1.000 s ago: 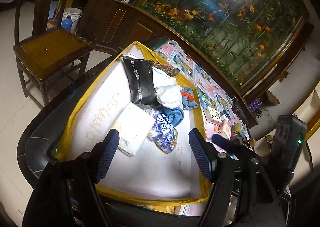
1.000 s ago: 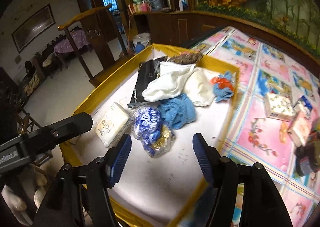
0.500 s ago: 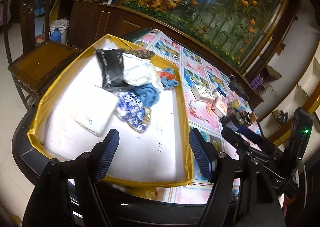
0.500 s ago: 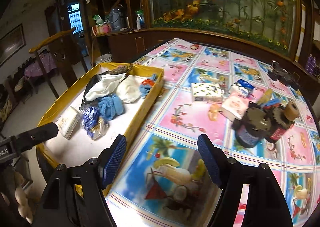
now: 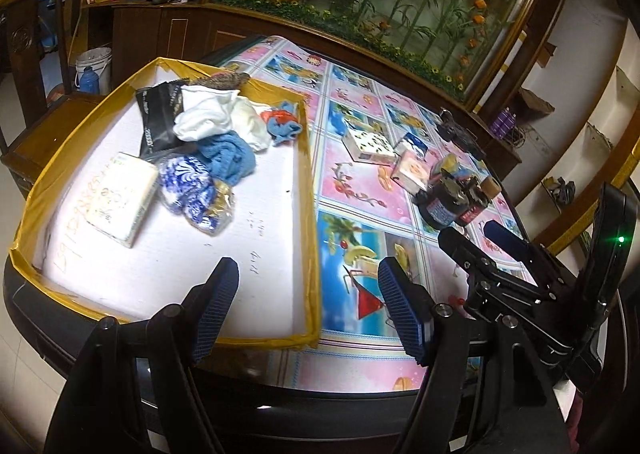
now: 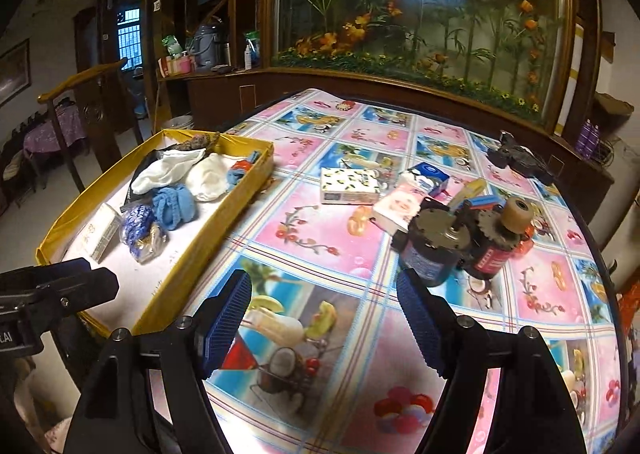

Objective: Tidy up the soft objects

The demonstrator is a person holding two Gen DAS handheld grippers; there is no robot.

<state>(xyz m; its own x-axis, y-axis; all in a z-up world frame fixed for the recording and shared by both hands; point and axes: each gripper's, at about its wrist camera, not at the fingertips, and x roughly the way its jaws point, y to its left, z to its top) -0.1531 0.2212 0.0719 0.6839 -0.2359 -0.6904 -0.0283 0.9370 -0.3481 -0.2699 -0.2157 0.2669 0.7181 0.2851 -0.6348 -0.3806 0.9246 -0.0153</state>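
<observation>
Both the left gripper (image 5: 308,310) and right gripper (image 6: 324,318) gape empty, while beside the yellow-rimmed shallow tray (image 6: 240,190) lies a light, squashy lemon-print tissue pack (image 6: 349,185), probably best pinched across its short sides.

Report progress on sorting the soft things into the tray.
Done: cloths such as the blue towel and a tissue pack lie in the yellow tray. In hand: nothing; left gripper and right gripper are empty. Left: the lemon-print tissue pack and other small packs on the table.
</observation>
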